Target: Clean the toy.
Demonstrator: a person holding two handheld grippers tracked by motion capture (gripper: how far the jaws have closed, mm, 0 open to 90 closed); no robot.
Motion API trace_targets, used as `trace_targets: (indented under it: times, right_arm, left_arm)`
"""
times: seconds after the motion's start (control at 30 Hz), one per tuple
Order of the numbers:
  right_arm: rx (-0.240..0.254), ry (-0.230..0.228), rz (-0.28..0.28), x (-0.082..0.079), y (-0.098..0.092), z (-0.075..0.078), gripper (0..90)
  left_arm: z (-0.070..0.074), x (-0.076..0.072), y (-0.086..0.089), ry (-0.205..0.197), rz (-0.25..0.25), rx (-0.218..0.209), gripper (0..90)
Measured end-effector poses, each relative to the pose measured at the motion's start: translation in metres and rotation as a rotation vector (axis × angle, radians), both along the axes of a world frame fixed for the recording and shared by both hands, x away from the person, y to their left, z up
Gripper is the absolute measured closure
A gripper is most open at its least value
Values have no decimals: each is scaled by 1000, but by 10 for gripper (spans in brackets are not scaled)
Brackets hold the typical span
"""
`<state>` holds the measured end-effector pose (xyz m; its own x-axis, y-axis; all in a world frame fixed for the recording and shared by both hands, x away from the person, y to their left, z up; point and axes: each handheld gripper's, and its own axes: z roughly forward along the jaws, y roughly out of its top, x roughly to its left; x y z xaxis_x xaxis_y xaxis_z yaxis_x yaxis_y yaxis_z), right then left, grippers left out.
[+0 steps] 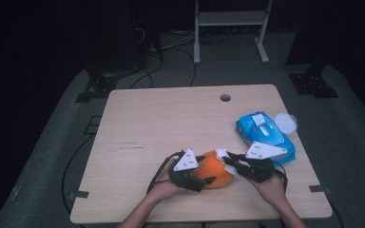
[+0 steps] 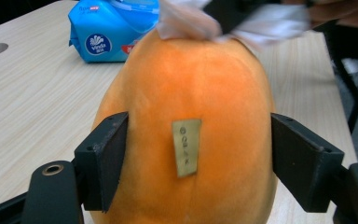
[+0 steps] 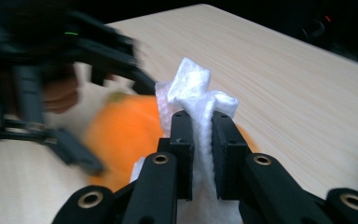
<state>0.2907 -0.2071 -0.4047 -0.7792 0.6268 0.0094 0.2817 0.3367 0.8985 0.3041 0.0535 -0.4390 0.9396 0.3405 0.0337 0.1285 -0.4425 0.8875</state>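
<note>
Papaya [image 1: 212, 175] sits near the front edge of the wooden table [image 1: 171, 118], roughly centre, lying on its side with your two grippers on either flank.

Starting at the left: your left gripper [image 1: 193, 178] has its jaws either side of the fruit's near end. In the left gripper view the black pads [image 2: 106, 156] look like they're right up against the orange skin, with the little sticker label [image 2: 187, 147] facing the camera between them. Reads to me as a medium-wide hold on the fruit, not a hard squeeze.

Move right and your right gripper [image 1: 228, 159] has its jaws pinched nearly together on a bunched white wet wipe [image 3: 197, 95], and the wad is pressed on the far top end of the fruit. Further right, well apart from all this, is the blue wipes pack [image 1: 265, 135] with a round white lid [image 1: 285, 122] just behind it.

What I'd watch for:
- That skin is smooth and rounded, so if you scrub hard sideways the fruit could roll or squirt out of the left jaws.
- It's close to the front edge, so a slip toward you could take it off the table.
- The wipe is only nipped in a narrow strip; dragging could pull it free.
- Clamping harder could bruise it, if it's real fruit.
</note>
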Motion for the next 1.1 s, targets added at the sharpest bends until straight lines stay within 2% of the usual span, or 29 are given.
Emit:
trace_targets:
  times: [0.03, 0.13, 0.23, 0.33, 0.4, 0.43, 0.47, 0.53, 0.57, 0.63, 0.7, 0.77, 0.8, 0.83, 0.9, 0.97, 1.1]
  right_arm:
    - [17, 22, -14, 3, -6, -2, 792]
    - [38, 50, -30, 7, -15, -6, 792]
    - [29, 35, -32, 3, -10, -3, 793]
    - [29, -4, 16, -8, 5, 4, 793]
    - [40, -2, 75, -13, 15, 7, 792]
    - [12, -20, 75, -15, 20, 7, 793]
    - [-15, -40, 71, -15, 22, 7, 793]
    - [-3, -18, 51, -9, 15, 5, 794]
    - [4, -8, 35, -5, 9, 3, 794]
    - [33, 36, 13, -1, -2, -1, 793]
    - [18, 27, 0, -1, -4, -2, 793]
    - [16, 19, -5, -1, -5, -4, 793]
    - [25, 24, -3, 0, -6, -5, 793]
    - [32, 30, -3, 1, -6, -5, 793]
    - [36, 34, -6, 2, -6, -5, 792]
    - [37, 24, -2, -2, -2, -1, 792]
    - [37, -10, 67, -14, 18, 6, 792]
  left_arm:
    - [0, -1, -1, -9, -2, 6, 245]
    - [2, -4, -4, -31, -2, 31, 245]
    - [2, -3, -5, -24, 11, 26, 247]
    - [2, -3, -5, -25, 19, 20, 251]
    - [2, -4, -6, -29, 31, 21, 256]
    - [2, -4, -6, -29, 35, 22, 258]
    - [2, -3, -4, -25, 35, 18, 258]
    - [2, -2, -3, -18, 31, 3, 257]
    - [3, -2, -2, -22, 25, 0, 248]
    - [6, -4, -2, -44, 13, -34, 217]
    - [8, -3, 0, -54, 9, -52, 187]
    - [5, 1, -1, -34, 28, -28, 135]
    - [2, 4, -2, -2, 35, -4, 105]
    - [-2, 7, -3, 30, 37, -9, 94]
    - [-4, 7, -2, 42, 39, -26, 135]
    - [-2, 5, -3, 19, 48, -8, 223]
    - [3, -2, -6, -19, 47, 13, 313]
